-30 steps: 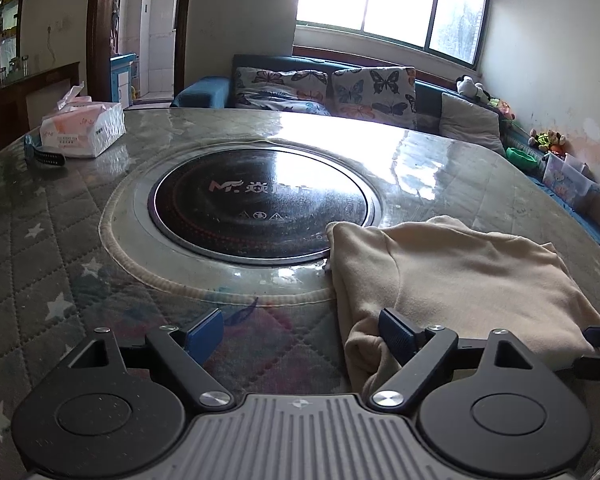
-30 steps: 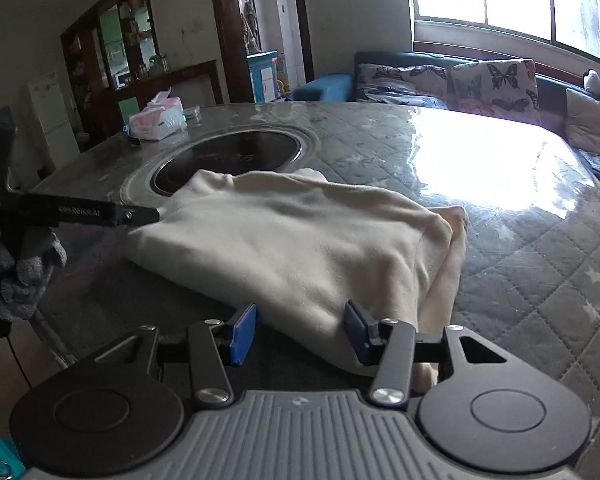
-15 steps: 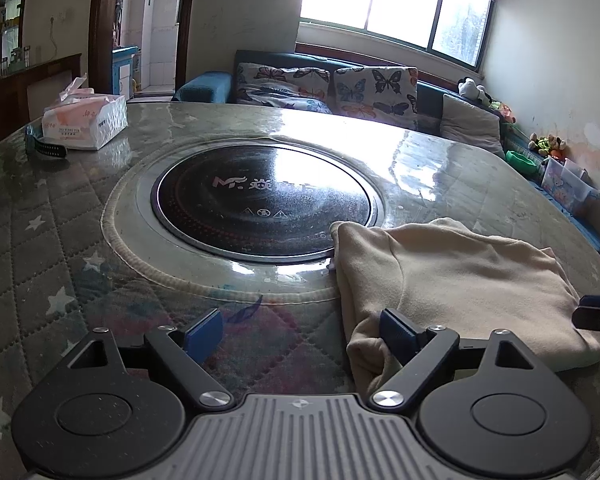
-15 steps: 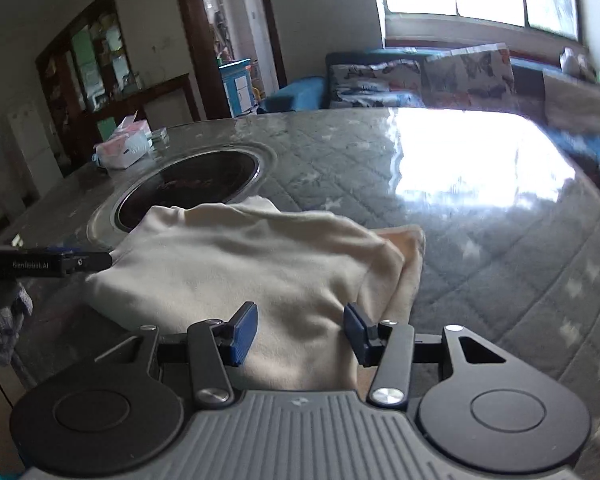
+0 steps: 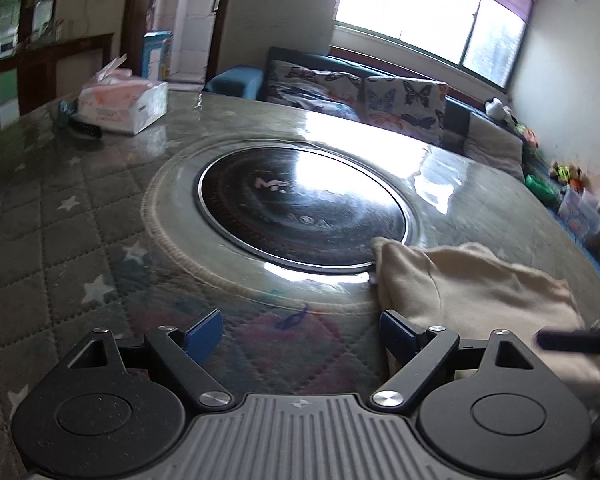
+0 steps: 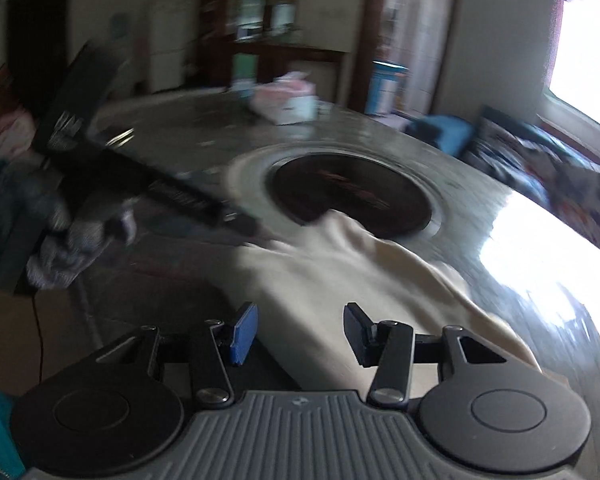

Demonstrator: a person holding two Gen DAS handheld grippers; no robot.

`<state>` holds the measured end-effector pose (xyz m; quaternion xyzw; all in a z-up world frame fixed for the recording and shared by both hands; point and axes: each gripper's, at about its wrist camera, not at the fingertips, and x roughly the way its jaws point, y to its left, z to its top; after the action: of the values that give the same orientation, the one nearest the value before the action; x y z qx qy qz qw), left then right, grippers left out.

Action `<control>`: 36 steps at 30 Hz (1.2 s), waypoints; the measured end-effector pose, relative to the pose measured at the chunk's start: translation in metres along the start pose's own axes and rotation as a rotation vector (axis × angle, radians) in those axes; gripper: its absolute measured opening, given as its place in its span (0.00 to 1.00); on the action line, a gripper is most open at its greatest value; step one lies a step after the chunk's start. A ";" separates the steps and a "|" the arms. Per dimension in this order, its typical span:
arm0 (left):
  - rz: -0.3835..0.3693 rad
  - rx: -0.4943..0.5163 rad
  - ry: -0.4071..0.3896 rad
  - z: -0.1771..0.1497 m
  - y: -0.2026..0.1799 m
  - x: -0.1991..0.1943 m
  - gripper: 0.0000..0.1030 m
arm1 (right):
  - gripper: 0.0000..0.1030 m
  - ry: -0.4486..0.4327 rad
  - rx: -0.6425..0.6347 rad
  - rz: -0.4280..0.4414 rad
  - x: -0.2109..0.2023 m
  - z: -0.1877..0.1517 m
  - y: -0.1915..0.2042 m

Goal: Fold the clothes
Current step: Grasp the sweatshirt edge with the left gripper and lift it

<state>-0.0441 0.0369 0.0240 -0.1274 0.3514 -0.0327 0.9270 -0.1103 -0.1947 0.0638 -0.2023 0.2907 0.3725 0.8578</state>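
Left wrist view: left gripper point(image 5: 302, 330) spread wide, holding nothing, beside cream folded cloth garment point(image 5: 472, 284) on glass-topped quilted desk point(image 5: 60, 216).

Right wrist view: right gripper point(image 6: 300, 332) released, garment below. Risk: blurred, fast swing w/ nothing gripped could snag top layer, undo fold.

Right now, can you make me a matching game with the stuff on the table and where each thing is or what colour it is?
Things:
1. sweater
2. tissue box
3. round cooktop
4. left gripper

Clues:
A. black, set in the middle of the table
B. cream, folded, touching the cooktop's edge
C. jaws open, holding nothing
D. far corner, pink and white

Pairs: 1-B, 2-D, 3-A, 4-C
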 end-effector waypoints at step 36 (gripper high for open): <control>-0.374 -0.552 0.274 0.006 -0.005 0.052 0.41 | 0.09 -0.089 0.015 0.027 0.001 0.012 0.010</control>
<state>-0.0006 0.0255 -0.0039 -0.4296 0.4384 -0.1225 0.7799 -0.1136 -0.1809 0.0705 -0.1751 0.2579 0.3904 0.8663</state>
